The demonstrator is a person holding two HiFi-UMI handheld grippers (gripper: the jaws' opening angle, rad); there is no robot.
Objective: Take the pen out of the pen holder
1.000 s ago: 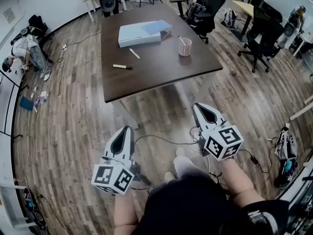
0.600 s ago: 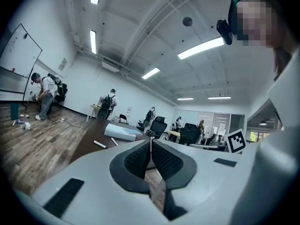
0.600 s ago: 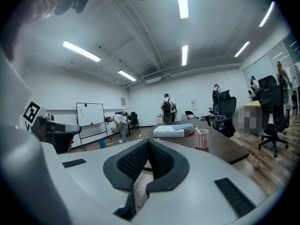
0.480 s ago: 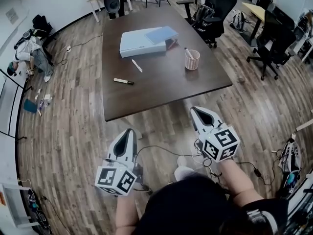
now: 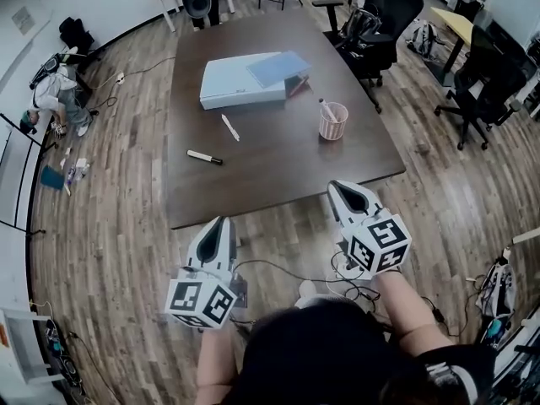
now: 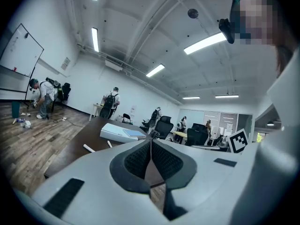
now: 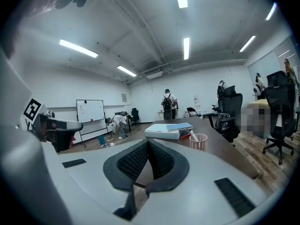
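Pen [image 5: 324, 106]: stands in the pink mesh pen holder [image 5: 333, 123] on the right part of the table [image 5: 278, 159], shaft tilted up and away to the far left.

Right gripper [image 5: 337, 187]: jaws together, empty, at the near table edge. The holder lies almost dead ahead, well apart. This is the nearer hand.

Left gripper [image 5: 222, 223]: pressed closed, empty, farther off to the side.

A dark table [image 5: 278, 163] fills the upper middle, bearing a white box [image 5: 229, 84] with a blue folder [image 5: 277, 67] on top. Below the box lie a white marker [image 5: 230, 127] and, lower left, a black marker [image 5: 204, 157].
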